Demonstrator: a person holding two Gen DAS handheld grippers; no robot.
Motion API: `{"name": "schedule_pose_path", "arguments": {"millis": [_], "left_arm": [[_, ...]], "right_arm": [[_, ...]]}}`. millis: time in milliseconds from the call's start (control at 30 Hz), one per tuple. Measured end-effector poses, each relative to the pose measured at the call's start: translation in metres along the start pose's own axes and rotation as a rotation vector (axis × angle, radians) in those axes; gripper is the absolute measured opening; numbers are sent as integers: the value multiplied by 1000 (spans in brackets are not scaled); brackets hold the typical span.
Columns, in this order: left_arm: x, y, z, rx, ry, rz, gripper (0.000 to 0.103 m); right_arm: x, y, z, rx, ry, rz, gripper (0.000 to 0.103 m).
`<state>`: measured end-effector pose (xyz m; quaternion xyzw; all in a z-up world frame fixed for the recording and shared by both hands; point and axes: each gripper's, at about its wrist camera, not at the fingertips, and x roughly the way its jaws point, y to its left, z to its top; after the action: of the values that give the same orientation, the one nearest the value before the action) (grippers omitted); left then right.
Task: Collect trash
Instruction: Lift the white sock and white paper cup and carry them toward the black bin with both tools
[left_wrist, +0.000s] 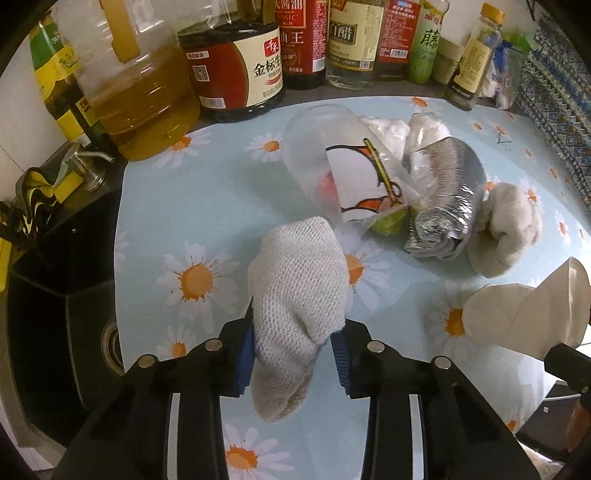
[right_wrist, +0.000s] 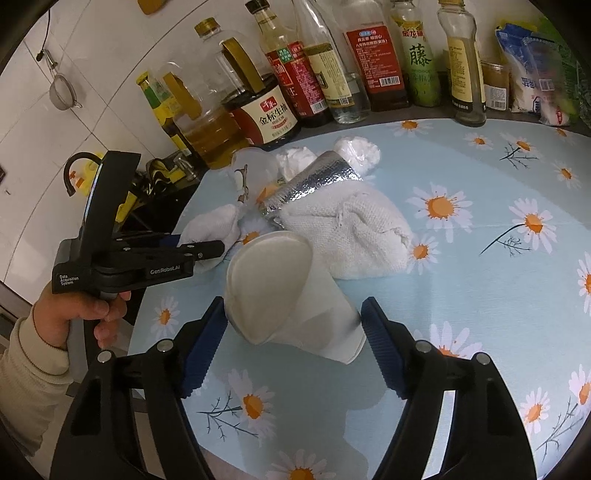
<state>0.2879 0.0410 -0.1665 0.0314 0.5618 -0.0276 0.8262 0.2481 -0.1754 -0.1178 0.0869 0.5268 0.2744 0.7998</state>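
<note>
Left wrist view: the left hand-held gripper (left_wrist: 295, 354) is closed on a white knitted cloth wad (left_wrist: 299, 291), its blue pads pinching the wad's near end; that end hangs down between the fingers and its tip is cut off from sight behind them. The wad rests on the desk (left_wrist: 192, 229), which wears a pale blue daisy-print cover. Beyond it lie a clear plastic bag (left_wrist: 332, 166) with a printed picture, a silver foil pouch (left_wrist: 443, 199) and another crumpled white cloth (left_wrist: 506, 236), all bunched together; what fills the bag is hard to make out. A crushed paper cup (left_wrist: 524, 314) shows at the right edge. Sauce and oil bottles (left_wrist: 236, 70) line the back, their tops cut off. Right wrist view: the right hand-held gripper (right_wrist: 295, 332) stands partly open with the paper cup (right_wrist: 291, 295) lying on its side between the fingers; whether the pads touch it cannot be told. The left hand-held gripper (right_wrist: 207, 251) appears at left, held in a hand (right_wrist: 77, 314) with a cream sleeve, its tips against the white wad (right_wrist: 214, 229), which it partly hides.
</note>
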Motion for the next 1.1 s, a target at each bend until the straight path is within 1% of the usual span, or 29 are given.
{"name": "schedule_pose_path", "arguments": {"millis": [333,367,767,1100], "left_arm": [[-43,-9,-21,-10,-72,-22,34],[-48,-10,-24,-9,-62,-30,34],[-104,-17,-78,-20,-138,-60,34],[-133,-26,-122,-21,-167,-91,34]], "right_arm": [[-26,14,-12,-3,-45,-9,74],[-29,17,-14,-5,-52,-9,74],[-75,49,-45,-18,-145,-15,74],[-93,73,-78,-22,-160,-10,74]]}}
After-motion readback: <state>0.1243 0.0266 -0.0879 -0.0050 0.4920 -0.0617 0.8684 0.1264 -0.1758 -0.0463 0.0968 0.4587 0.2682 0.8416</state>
